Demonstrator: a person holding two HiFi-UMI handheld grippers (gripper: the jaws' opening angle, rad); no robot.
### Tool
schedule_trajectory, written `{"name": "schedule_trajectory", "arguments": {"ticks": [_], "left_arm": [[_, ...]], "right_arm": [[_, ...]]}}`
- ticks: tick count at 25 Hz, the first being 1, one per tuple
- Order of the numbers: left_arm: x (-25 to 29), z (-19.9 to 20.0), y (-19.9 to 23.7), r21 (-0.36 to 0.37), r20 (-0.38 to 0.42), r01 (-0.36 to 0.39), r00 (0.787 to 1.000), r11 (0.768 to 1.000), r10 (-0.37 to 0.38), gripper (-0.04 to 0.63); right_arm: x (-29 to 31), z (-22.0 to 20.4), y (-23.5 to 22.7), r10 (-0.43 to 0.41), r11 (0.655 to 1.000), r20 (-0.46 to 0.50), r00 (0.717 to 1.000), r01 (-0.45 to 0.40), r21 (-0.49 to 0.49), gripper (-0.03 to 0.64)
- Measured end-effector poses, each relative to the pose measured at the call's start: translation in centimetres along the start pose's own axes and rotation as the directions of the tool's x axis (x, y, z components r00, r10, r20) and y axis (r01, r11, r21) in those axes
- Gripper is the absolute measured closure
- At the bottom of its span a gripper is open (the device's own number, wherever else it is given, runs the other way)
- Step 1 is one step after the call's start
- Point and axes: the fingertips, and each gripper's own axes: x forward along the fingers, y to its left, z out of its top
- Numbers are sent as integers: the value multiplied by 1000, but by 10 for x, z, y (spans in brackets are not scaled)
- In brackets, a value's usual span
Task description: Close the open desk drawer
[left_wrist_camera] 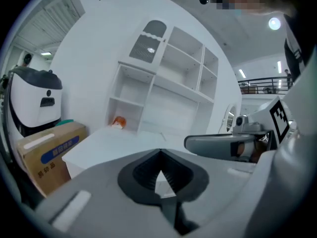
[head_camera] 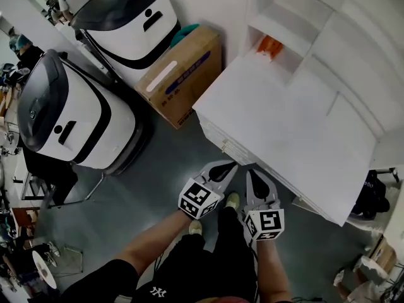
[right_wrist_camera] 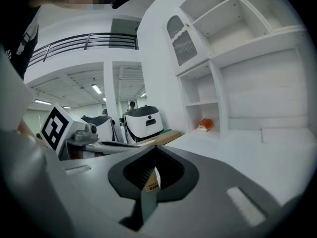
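The white desk fills the right of the head view. Its drawer fronts face me at the near left edge; how far any drawer stands out I cannot tell. My left gripper points at those fronts just below the desk edge, jaws together and empty. Beside it, my right gripper is also shut on nothing. In the left gripper view the left gripper has its tips meeting before the desk top. The right gripper shows the same in the right gripper view.
A cardboard box stands on the floor left of the desk. Two white-and-black machines stand further left. An orange object lies in the shelf unit at the desk's back. My shoes are on the grey floor.
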Motion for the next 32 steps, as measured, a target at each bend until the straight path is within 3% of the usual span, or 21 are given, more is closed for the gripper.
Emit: {"name": "schedule_trajectory", "arguments": {"ticks": [5, 13, 18, 32], "left_arm": [[-40, 40, -30, 27, 26, 24, 999, 999, -25, 594], [-106, 85, -61, 68, 48, 17, 999, 998, -20, 594], [-138, 114, -74, 83, 101, 24, 994, 996, -33, 594], [-189, 147, -97, 110, 177, 25, 983, 994, -44, 594]], "right_arm": [[-21, 22, 27, -15, 999, 16, 1000, 15, 35, 594], [-55, 76, 77, -11, 1000, 110, 994, 11, 8, 595], [-73, 107, 105, -3, 1000, 154, 988, 6, -21, 595], [-103, 139, 148, -11, 999, 231, 973, 22, -47, 595]]}}
